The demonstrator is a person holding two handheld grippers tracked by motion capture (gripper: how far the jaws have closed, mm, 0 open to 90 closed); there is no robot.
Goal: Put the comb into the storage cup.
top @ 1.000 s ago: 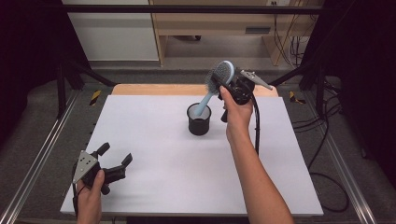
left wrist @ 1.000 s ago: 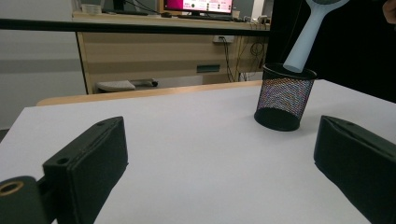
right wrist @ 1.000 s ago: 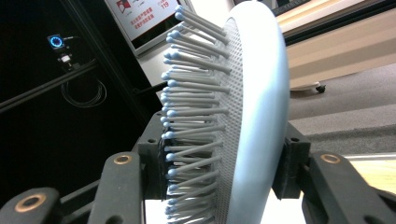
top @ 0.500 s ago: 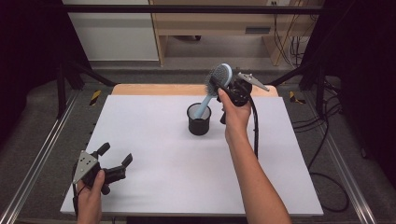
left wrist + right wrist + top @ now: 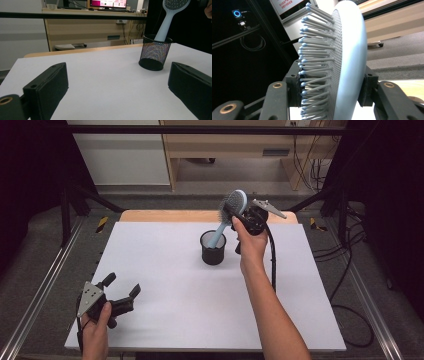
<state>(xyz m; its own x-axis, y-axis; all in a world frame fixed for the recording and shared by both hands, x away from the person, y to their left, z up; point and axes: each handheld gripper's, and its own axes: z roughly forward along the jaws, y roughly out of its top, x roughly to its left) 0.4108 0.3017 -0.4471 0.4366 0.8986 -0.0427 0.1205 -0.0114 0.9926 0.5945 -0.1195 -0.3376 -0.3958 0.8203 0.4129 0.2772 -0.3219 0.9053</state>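
Observation:
A pale blue hairbrush [image 5: 229,215] stands tilted with its handle down in a black mesh cup [image 5: 213,248] at the back middle of the white table [image 5: 165,285]. My right gripper [image 5: 239,212] is shut on the brush's head; in the right gripper view the bristled head [image 5: 332,62] sits squeezed between both jaws. My left gripper [image 5: 122,287] rests open near the front left corner with nothing between its jaws. In the left gripper view, the cup [image 5: 154,53] and the brush handle [image 5: 167,23] stand far ahead to the right.
A wooden strip [image 5: 165,216] runs along the table's back edge. Metal rails [image 5: 45,280] flank the table. Cables [image 5: 350,270] lie on the floor at the right. A wooden desk [image 5: 82,30] stands behind the table.
The right gripper has shifted slightly with the brush's head, the handle staying in the cup. The left gripper has not moved.

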